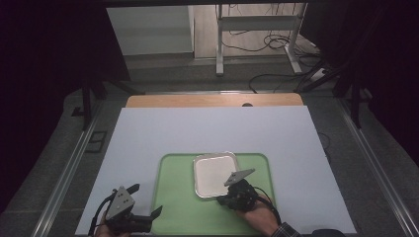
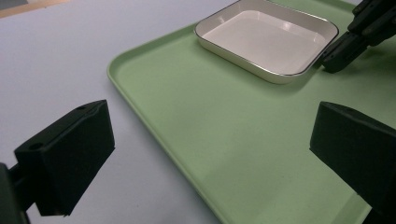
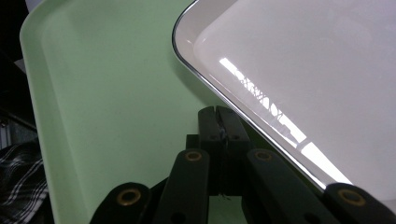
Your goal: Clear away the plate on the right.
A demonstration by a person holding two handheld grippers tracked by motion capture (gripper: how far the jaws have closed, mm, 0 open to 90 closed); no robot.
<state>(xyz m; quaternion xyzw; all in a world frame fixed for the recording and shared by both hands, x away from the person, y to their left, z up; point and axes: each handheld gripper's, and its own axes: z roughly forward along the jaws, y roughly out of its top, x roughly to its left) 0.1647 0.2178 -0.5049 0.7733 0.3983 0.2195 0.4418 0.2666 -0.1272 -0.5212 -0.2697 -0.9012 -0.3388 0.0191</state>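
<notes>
A shallow square white dish (image 1: 214,174) with a thin, slippery-looking rigid rim sits just beyond the right gripper (image 3: 218,122), jaws closed, while the left gripper (image 2: 210,154) gapes empty over the green plastic tray (image 2: 187,121).

a lab: railed rig table (image 1: 148,133), floor cables (image 1: 276,44)

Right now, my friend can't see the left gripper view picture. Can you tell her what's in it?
A white square dish with a silver rim sits empty on a green tray, which lies on a pale table. The left hand-held gripper has its two black jaws wide apart in front, and the other hand-held gripper reaches the dish's edge.
</notes>
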